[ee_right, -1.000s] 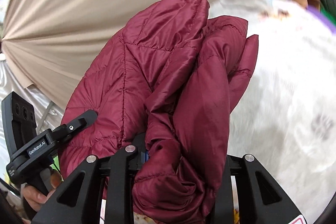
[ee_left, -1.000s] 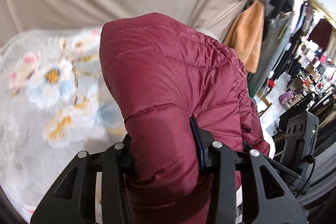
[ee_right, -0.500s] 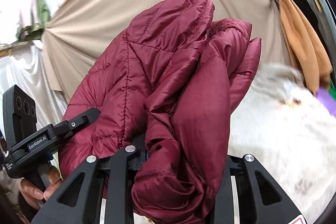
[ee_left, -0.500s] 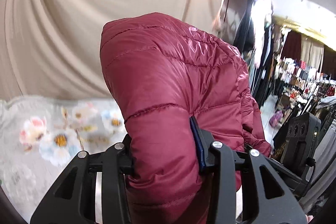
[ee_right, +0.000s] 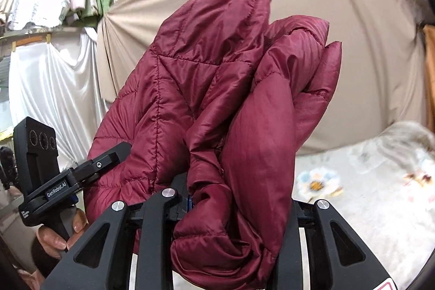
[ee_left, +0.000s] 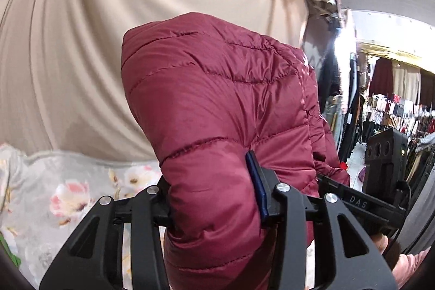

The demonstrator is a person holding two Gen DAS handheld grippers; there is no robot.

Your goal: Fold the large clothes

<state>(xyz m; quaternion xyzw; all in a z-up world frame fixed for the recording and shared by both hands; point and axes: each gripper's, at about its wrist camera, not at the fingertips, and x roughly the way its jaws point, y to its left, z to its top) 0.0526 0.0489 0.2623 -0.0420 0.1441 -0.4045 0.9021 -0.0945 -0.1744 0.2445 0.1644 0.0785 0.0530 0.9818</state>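
Note:
A dark red quilted puffer jacket (ee_left: 217,113) is held up in the air by both grippers. My left gripper (ee_left: 212,197) is shut on a thick fold of it, which bulges between the fingers. My right gripper (ee_right: 239,205) is shut on a bunched part of the jacket (ee_right: 239,99), with folds rising above the fingers. The left gripper also shows in the right wrist view (ee_right: 106,162), at the jacket's left edge. The right gripper's body shows at the right of the left wrist view (ee_left: 380,181).
A flowered grey-white bedspread (ee_left: 68,195) lies below, also in the right wrist view (ee_right: 367,195). A beige drape (ee_left: 108,31) hangs behind. Racks of hanging clothes (ee_left: 394,113) stand at the right. White sheets (ee_right: 49,86) hang at the left.
Both grippers have lifted and tilted upward with the jacket. The bedspread has dropped lower in both views and more drape and ceiling show. The holds are unchanged.

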